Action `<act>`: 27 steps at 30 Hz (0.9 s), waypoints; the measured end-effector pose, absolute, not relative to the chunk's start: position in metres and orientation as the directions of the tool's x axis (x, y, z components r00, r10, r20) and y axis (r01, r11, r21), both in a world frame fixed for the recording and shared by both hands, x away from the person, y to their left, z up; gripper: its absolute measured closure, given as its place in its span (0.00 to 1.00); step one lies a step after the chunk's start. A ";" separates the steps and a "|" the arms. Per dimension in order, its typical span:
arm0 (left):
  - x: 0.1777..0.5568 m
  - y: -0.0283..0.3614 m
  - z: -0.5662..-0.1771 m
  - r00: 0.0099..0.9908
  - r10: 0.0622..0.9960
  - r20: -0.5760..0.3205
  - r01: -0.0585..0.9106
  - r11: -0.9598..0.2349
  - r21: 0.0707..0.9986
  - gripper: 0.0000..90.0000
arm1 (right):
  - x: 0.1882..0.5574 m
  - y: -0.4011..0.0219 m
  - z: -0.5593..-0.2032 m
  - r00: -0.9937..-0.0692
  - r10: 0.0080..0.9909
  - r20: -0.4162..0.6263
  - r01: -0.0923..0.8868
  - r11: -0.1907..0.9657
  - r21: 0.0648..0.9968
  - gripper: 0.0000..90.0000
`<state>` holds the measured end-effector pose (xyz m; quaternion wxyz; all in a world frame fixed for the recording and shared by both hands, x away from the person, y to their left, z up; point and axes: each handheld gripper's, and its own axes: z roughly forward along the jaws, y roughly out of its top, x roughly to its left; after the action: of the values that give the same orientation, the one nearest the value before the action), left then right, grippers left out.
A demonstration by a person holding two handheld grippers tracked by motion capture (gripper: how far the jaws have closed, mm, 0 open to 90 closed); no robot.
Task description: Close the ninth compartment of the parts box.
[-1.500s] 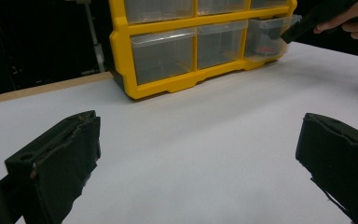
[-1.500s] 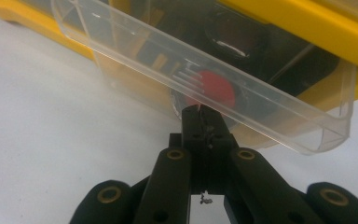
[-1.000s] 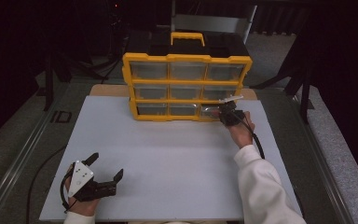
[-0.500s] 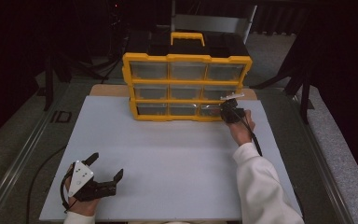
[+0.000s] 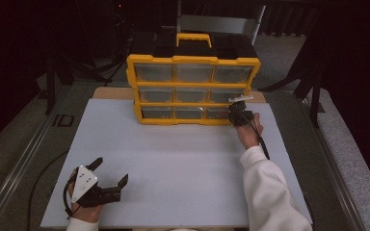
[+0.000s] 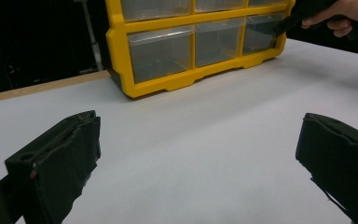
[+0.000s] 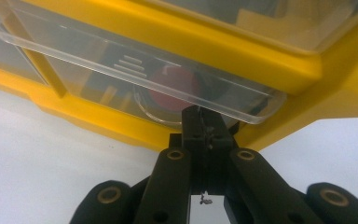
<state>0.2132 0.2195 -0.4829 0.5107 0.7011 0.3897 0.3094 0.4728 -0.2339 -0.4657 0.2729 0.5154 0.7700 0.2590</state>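
Right tongs (image 7: 204, 122) pinched tight on front lip of clear plastic drawer (image 7: 135, 79), bottom-right slot of yellow plastic nine-drawer organiser (image 5: 192, 89) at far side of white desk (image 5: 173, 159). Drawer likely light, stiff, slick w/ thin brittle walls; lip is best hold, pull straight. Left tongs (image 5: 110, 180) wide open, empty, near desk's front edge.

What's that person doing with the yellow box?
A person holds a gripper in each hand at a white table. The right gripper has its jaws shut at the front lip of the bottom right drawer of the yellow box, which is a case of clear drawers. Something round and red lies inside that drawer. The left gripper rests open near the table's front edge, holding nothing.
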 end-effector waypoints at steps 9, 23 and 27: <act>0.213 0.221 -0.483 0.502 0.865 0.032 0.232 -0.170 0.958 0.00 | 0.472 -0.238 -0.466 -0.344 0.925 -0.159 0.659 0.359 0.661 0.94; 0.212 0.220 -0.483 0.503 0.863 0.036 0.231 -0.175 0.957 0.00 | 0.456 -0.235 -0.458 -0.418 0.890 -0.181 0.641 0.431 0.636 0.80; 0.213 0.221 -0.483 0.502 0.864 0.035 0.230 -0.173 0.958 0.00 | 0.451 -0.233 -0.457 -0.435 0.880 -0.188 0.631 0.447 0.634 0.77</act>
<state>0.2125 0.2209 -0.4826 0.5107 0.7000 0.3910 0.3104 0.4506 -0.2332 -0.4568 0.2558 0.4657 0.8113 0.2437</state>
